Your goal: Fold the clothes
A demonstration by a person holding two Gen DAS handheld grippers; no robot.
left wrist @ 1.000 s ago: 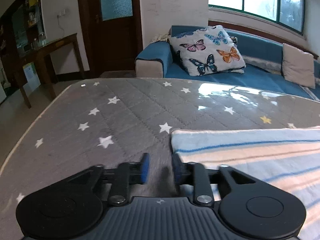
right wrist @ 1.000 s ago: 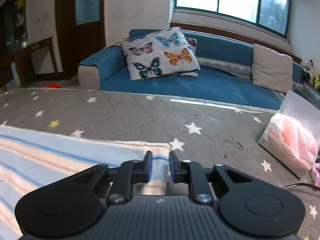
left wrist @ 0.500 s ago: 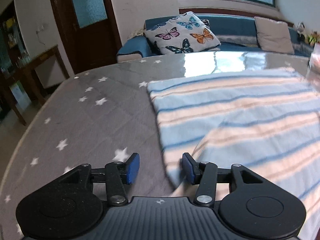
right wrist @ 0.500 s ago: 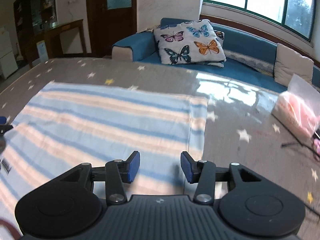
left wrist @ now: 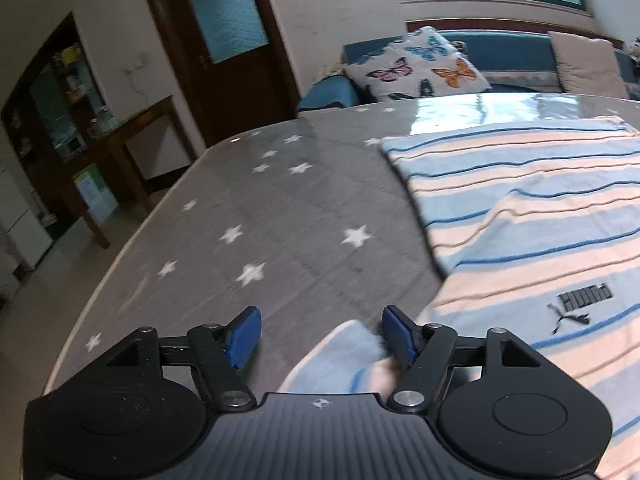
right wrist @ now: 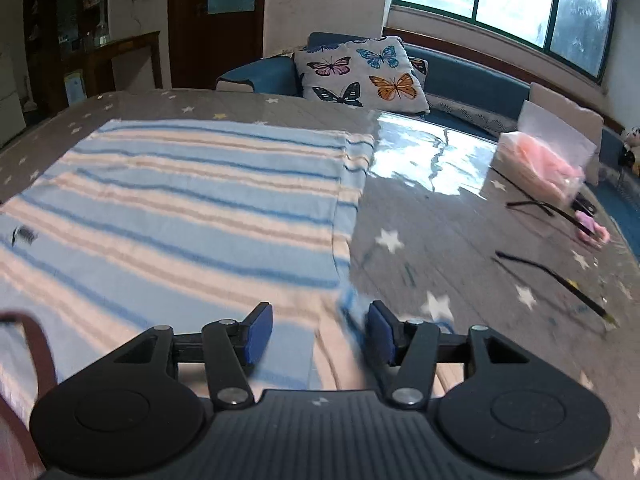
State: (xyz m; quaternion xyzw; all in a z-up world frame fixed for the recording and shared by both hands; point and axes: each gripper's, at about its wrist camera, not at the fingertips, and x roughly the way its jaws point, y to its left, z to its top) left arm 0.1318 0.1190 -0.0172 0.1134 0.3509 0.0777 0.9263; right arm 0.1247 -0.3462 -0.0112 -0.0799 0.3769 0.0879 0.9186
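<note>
Left gripper (left wrist: 322, 338) beside PUMA-logo shirt (left wrist: 540, 216)

The striped garment (left wrist: 532, 216) runs off the left wrist view's right edge, its near corner hidden beneath the left gripper (left wrist: 320, 336). In the right wrist view, motion blur smears the garment's black logo (right wrist: 24, 235), and a dark red curved object (right wrist: 38, 344) beside it is cut off, unidentifiable.
</note>
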